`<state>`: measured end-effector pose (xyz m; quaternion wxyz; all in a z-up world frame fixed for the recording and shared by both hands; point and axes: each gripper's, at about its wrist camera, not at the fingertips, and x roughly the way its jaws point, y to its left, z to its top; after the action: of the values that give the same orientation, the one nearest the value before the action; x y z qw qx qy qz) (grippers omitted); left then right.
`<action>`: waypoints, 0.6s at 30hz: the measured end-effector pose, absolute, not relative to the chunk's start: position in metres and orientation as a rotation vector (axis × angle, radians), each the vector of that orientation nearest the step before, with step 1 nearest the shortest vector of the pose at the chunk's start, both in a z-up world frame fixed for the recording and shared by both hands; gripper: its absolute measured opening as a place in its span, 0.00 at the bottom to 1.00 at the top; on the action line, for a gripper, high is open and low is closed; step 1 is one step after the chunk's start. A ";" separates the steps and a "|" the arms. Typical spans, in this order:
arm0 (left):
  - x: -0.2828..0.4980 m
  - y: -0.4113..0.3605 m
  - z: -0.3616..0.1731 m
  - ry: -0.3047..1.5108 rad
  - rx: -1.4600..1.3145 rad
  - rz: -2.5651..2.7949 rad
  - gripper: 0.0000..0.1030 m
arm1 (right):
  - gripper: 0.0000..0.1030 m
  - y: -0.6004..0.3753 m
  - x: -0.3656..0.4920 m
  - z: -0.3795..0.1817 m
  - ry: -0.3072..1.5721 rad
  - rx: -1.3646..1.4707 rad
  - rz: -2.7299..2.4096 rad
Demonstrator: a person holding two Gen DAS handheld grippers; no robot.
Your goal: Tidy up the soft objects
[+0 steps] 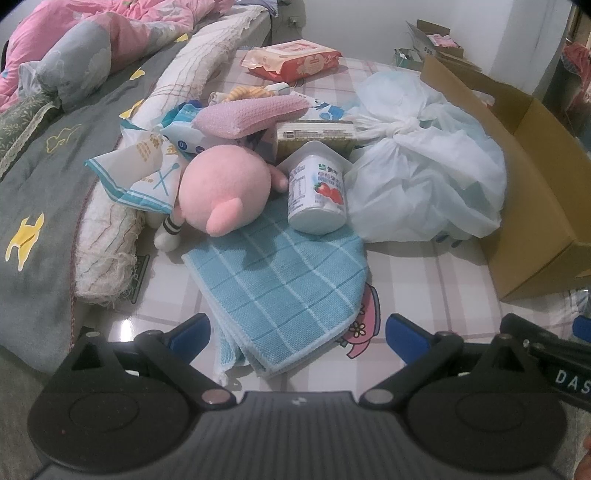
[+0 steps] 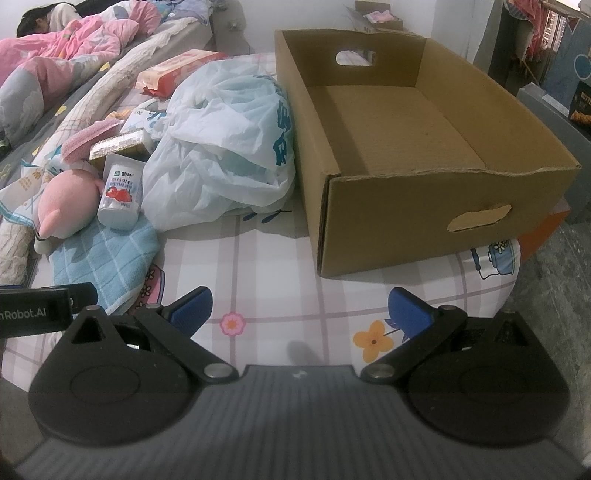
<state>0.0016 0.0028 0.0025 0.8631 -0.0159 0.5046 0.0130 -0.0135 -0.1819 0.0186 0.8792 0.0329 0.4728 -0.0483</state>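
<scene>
A folded blue checked cloth (image 1: 284,280) (image 2: 107,258) lies on the table right in front of my left gripper (image 1: 297,334), which stands open with the cloth's near corner between its fingers. A pink plush toy (image 1: 221,184) (image 2: 66,203) rests on the cloth's far edge. A pink sponge-like pad (image 1: 251,114) (image 2: 88,138) lies on the pile behind. A tied pale plastic bag (image 1: 421,162) (image 2: 221,140) sits beside an open cardboard box (image 2: 424,140) (image 1: 535,177) with nothing inside. My right gripper (image 2: 299,306) hangs open over the bare tablecloth.
A yogurt bottle (image 1: 317,192) (image 2: 120,197), a small flat carton (image 1: 316,134) and snack packets (image 1: 291,59) are mixed in the pile. A bed with a pink quilt (image 1: 74,48) runs along the left; a person lies there (image 2: 44,18). The table edge (image 2: 513,273) curves off at right.
</scene>
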 end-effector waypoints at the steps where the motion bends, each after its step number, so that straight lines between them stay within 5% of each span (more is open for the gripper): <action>1: 0.002 0.003 0.003 1.058 -0.034 0.026 0.99 | 0.99 -0.182 -0.013 0.019 0.985 0.069 -0.100; 18: 0.001 0.002 0.002 1.060 -0.033 0.026 0.99 | 0.99 -0.182 -0.013 0.019 0.985 0.068 -0.098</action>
<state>0.0014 0.0016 0.0020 0.8625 -0.0157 0.5056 0.0123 -0.0134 -0.1819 0.0190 0.8794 0.0324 0.4726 -0.0471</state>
